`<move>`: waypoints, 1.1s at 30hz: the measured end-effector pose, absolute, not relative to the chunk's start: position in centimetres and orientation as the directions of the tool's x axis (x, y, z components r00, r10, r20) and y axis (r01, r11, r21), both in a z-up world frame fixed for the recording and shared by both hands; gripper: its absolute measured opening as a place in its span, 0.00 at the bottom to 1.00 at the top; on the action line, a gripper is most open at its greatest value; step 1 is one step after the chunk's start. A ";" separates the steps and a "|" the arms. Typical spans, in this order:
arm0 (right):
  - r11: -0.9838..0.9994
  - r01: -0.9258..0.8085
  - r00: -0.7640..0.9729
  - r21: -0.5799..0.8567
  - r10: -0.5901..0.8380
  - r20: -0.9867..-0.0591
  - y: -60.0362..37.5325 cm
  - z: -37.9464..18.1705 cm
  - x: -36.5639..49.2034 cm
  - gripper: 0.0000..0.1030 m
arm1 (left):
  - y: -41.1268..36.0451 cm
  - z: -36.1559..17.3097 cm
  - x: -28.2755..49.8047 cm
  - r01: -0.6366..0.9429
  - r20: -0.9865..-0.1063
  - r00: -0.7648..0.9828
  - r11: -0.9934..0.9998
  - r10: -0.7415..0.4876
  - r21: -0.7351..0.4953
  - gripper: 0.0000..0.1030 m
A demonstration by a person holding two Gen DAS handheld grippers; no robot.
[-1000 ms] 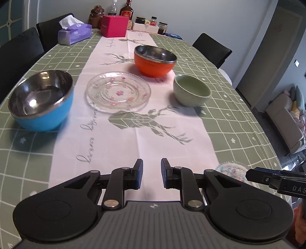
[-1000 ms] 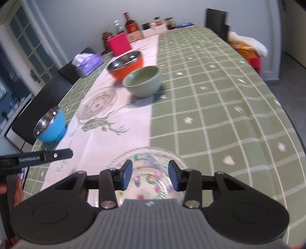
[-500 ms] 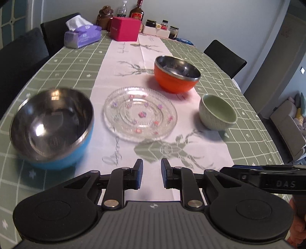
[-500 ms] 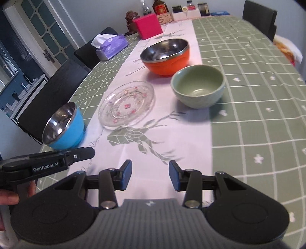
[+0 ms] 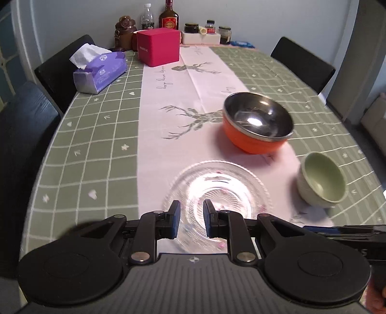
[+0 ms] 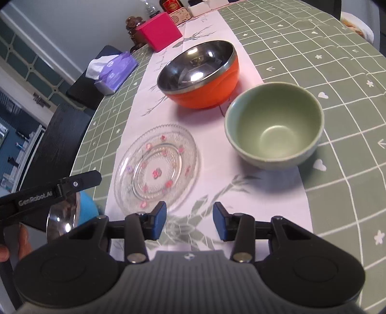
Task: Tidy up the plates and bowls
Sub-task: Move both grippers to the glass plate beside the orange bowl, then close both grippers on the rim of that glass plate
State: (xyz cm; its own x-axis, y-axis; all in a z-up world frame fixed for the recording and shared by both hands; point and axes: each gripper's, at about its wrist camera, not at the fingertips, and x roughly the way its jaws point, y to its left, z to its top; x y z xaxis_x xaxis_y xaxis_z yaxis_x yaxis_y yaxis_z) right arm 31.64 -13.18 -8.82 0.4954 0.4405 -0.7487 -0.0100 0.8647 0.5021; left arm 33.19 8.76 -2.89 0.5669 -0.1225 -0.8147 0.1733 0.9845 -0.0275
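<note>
On the table (image 5: 79, 149) a runner (image 5: 168, 125) lies down the middle, from the near edge to the far end. On it the glass plate (image 6: 156, 166) sits nearest; behind it, to the right, stands the steel-lined bowl (image 6: 200, 74). Right of the plate, before that bowl, the small ceramic bowl (image 6: 273, 128) stands at the runner's right edge. Left of the plate, near the table's edge, another steel-lined bowl (image 6: 72, 212) shows partly behind the left gripper (image 5: 191, 218). Far back, a box (image 5: 158, 46) stands on the runner, a tissue pack (image 5: 100, 70) to its left, and bottles and jars (image 5: 168, 19) behind
</note>
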 end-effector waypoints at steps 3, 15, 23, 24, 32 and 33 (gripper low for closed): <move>0.861 0.010 0.498 0.509 0.437 -0.749 -13.2 -9.1 32.6 0.41 | 9.5 -3.6 35.4 0.158 -0.840 0.526 0.986 -0.132 -0.057 0.21; 0.846 0.037 0.487 0.532 0.449 -0.749 -13.2 -10.5 34.8 0.41 | 10.2 -7.1 39.9 0.137 -0.920 0.384 0.990 -0.077 -0.025 0.21; 0.820 0.036 0.477 0.571 0.489 -0.731 -13.0 -11.3 35.5 0.38 | 10.6 -7.5 40.0 0.128 -0.926 0.355 0.988 -0.125 -0.084 0.21; 0.814 0.035 0.468 0.580 0.499 -0.729 -12.9 -11.4 35.6 0.33 | 10.6 -7.5 40.0 0.124 -0.926 0.354 0.988 -0.128 -0.090 0.21; 0.800 0.063 0.462 0.597 0.507 -0.728 -12.7 -12.0 35.4 0.07 | 11.0 -7.5 39.7 0.082 -0.923 0.357 0.989 -0.144 -0.122 0.17; 0.803 0.062 0.460 0.593 0.504 -0.731 -12.7 -11.9 35.3 0.07 | 10.9 -7.4 39.6 0.080 -0.924 0.356 0.989 -0.142 -0.122 0.17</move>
